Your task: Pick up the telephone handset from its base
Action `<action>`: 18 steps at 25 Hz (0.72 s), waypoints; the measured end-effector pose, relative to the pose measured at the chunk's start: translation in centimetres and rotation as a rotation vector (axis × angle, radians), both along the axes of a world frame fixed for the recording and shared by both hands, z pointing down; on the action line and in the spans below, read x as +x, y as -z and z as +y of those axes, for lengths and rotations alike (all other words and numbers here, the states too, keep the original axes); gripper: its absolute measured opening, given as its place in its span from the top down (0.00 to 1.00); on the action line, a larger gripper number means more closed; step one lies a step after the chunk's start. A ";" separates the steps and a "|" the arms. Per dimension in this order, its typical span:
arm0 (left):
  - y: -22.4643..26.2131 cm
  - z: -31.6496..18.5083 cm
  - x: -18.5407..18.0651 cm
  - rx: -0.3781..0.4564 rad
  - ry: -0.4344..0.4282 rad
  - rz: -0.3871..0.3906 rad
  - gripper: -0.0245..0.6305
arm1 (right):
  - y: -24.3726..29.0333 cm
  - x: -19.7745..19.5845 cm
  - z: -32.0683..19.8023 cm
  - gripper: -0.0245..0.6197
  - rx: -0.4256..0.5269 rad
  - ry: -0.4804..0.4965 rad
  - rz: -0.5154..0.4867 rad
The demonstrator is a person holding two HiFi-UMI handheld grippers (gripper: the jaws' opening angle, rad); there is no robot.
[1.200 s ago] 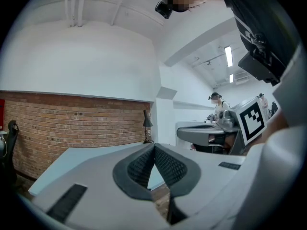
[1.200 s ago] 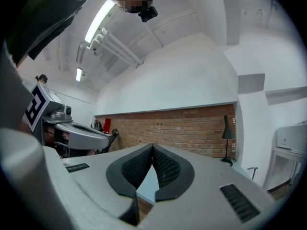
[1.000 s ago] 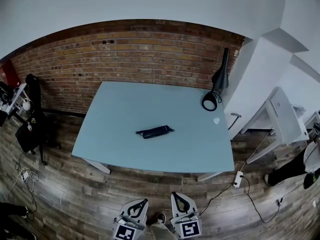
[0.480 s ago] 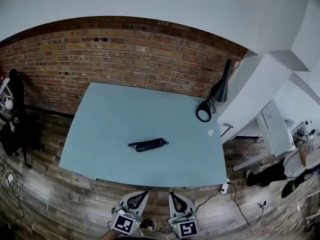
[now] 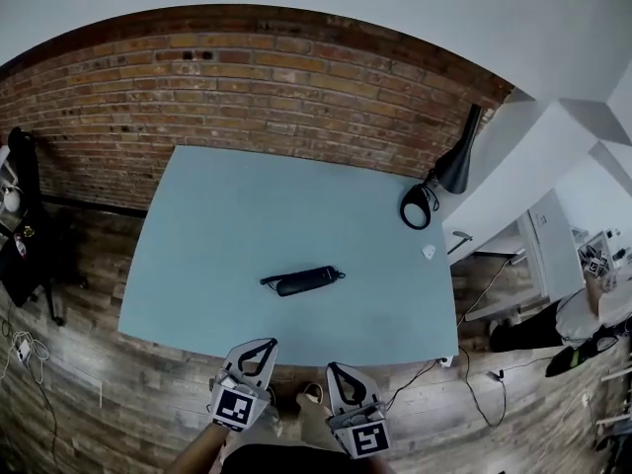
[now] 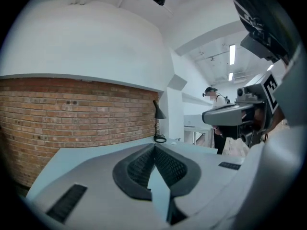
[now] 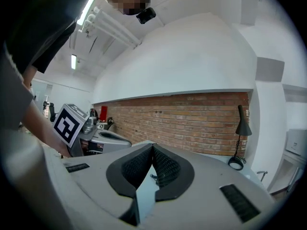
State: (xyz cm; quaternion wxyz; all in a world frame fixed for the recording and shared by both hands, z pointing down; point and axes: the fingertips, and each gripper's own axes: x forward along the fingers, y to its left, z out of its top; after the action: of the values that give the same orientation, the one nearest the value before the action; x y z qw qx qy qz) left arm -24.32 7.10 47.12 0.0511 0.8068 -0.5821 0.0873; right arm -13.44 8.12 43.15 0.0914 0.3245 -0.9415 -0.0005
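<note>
Black handset (image 5: 303, 280) lying in the middle of the counter (image 5: 217, 225), left claw (image 5: 269, 345) hovering closed and empty off the near edge, right claw (image 5: 333, 368) beside it, also closed and empty, lamp (image 5: 452, 171) standing far right.

The tabletop (image 5: 237, 215) at frame centre appeared smooth and matt. The handset (image 5: 302, 281) was black plastic, faintly glossy. The wall (image 5: 247, 87), upper frame, was rough brick; the floor (image 5: 89, 383), lower left, grained wood planks.
</note>
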 end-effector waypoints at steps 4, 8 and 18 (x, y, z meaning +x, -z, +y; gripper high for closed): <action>-1.3 -2.6 0.0 -0.030 0.011 -0.012 0.92 | -1.5 0.1 -4.3 0.96 -0.067 0.001 -0.009; -2.4 -5.9 1.5 -0.098 0.037 -0.068 0.92 | -2.3 0.7 -9.5 0.96 -0.096 0.013 -0.067; -1.7 -14.5 6.9 -0.133 0.094 -0.158 0.92 | -5.6 4.2 -21.6 0.96 -0.136 0.040 -0.100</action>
State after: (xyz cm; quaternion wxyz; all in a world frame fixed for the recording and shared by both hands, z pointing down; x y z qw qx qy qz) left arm -17.38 -7.35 48.82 0.0629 0.7639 -0.6146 0.1865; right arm -9.21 -13.45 48.76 0.0660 0.2985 -0.9489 0.0778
